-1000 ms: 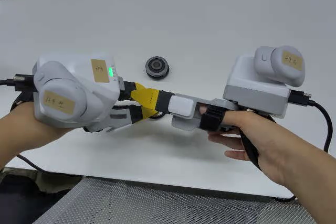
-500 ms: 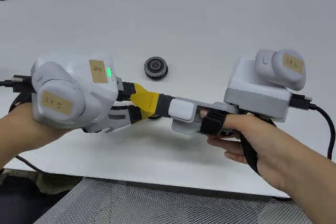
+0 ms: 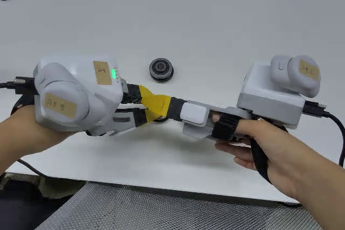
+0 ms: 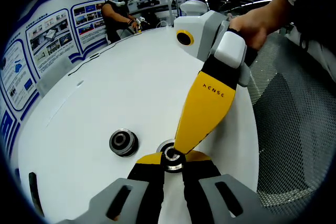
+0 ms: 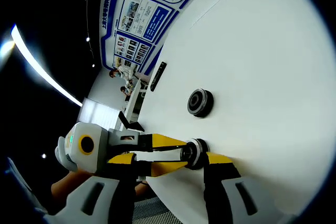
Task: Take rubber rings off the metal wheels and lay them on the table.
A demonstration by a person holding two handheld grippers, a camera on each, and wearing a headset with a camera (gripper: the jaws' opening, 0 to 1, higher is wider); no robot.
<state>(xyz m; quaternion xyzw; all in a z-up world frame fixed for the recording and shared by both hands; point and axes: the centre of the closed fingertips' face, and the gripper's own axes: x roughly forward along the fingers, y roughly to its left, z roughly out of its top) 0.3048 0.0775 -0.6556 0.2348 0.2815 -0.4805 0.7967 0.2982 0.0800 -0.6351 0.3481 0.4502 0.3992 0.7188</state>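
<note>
**Two hand-held grippers meeting at a wheel on a white worktop (image 4: 131,77).**

The left gripper (image 4: 173,158), seen along its own fingers (image 4: 149,182), is closed narrowly on a metal wheel (image 4: 170,153), with one yellow tip on each side of it. The wheel sits at the near edge of the worktop; we cannot tell whether it rests on the surface or is held just above it.

The right gripper (image 5: 172,158) comes in from the opposite side. Its fingers (image 5: 220,171) stand wide apart, and the left gripper's pair passes between them. One right finger lies against the wheel's dark rim, while the other is clear of it. In the left gripper view this finger enters from the upper right as a long yellow blade ending on the wheel.

A second wheel (image 3: 161,69), with a dark band round a metal hub, lies flat on the worktop just beyond the held one, apart from both grippers.

In the head view we see the left hand (image 3: 19,127) and right hand (image 3: 269,152) carrying the white gripper bodies. A black cable (image 3: 331,119) trails from the right gripper, and grey mesh (image 3: 161,208) lies below the worktop edge.

In the background of the left gripper view, a person (image 4: 116,11) stands beside a wall of blue-and-white posters (image 4: 31,56).
</note>
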